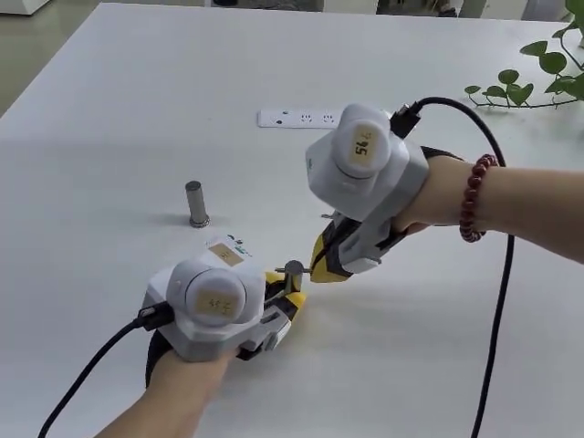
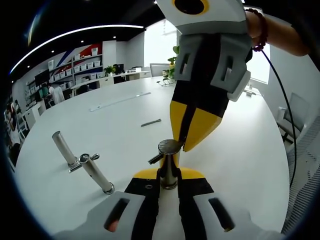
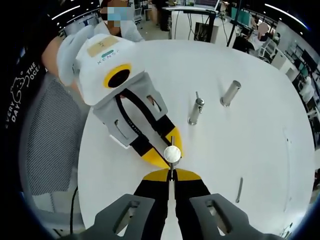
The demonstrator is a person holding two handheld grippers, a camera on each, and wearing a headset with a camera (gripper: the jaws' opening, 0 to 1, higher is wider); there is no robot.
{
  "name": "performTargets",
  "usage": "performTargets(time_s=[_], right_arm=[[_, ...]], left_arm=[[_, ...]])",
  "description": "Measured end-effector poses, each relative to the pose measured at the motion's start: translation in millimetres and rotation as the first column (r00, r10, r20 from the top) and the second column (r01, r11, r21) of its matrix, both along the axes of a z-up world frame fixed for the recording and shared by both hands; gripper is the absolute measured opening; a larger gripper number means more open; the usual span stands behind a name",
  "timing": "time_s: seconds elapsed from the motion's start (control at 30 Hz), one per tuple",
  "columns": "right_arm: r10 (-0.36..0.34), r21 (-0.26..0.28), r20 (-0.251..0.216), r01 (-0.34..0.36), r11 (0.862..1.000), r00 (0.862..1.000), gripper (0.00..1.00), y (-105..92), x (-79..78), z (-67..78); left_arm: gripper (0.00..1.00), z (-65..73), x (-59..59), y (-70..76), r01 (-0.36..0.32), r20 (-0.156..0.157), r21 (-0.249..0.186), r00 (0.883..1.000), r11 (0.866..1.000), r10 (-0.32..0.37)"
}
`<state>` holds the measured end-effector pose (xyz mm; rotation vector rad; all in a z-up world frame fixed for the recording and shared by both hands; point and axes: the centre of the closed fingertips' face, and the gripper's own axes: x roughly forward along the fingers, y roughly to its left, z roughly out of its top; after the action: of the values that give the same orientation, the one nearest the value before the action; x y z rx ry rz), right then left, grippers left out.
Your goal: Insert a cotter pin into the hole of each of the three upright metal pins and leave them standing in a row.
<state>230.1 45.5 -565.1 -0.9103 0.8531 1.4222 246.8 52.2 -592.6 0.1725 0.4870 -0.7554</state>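
Note:
My left gripper [image 2: 168,176] is shut on the shaft of an upright metal pin [image 2: 168,165] with a round flat head. A cotter pin [image 2: 154,159] pokes out of the side of that pin just under the head. From above, my right gripper [image 3: 171,176] is shut on the cotter pin [image 3: 172,141], whose tip shows past the pin head [image 3: 172,153]. In the head view both grippers meet at this pin [image 1: 294,269]. A second pin [image 3: 196,111] stands with a cotter pin through it. A third, bare pin [image 3: 230,93] stands beside it.
A loose cotter pin [image 2: 150,122] lies on the white table [image 1: 137,109]. A long thin strip [image 2: 120,101] lies farther back. At the table's far side sits a white power strip [image 1: 301,118], with a plant [image 1: 547,78] at the far right. Cables trail from both grippers.

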Motion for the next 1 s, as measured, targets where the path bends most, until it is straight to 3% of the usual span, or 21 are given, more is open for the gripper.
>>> performTargets(time_s=[0.13, 0.4, 1.0], right_arm=[[-0.016, 0.029, -0.007, 0.017, 0.999, 1.0, 0.0, 4.3, 1.2, 0.9], [-0.072, 0.052, -0.037, 0.074, 0.996, 0.997, 0.1, 2.1, 3.2, 5.7], [-0.087, 0.066, -0.037, 0.089, 0.994, 0.996, 0.0, -5.7, 2.7, 10.1]], left_arm=[[0.1, 0.0, -0.1, 0.2, 0.0, 0.001, 0.001, 1.0, 1.0, 0.0], [0.1, 0.1, -0.4, 0.2, -0.002, 0.0, 0.0, 1.0, 1.0, 0.002], [0.1, 0.0, -0.2, -0.2, -0.01, -0.011, -0.006, 1.0, 1.0, 0.01]])
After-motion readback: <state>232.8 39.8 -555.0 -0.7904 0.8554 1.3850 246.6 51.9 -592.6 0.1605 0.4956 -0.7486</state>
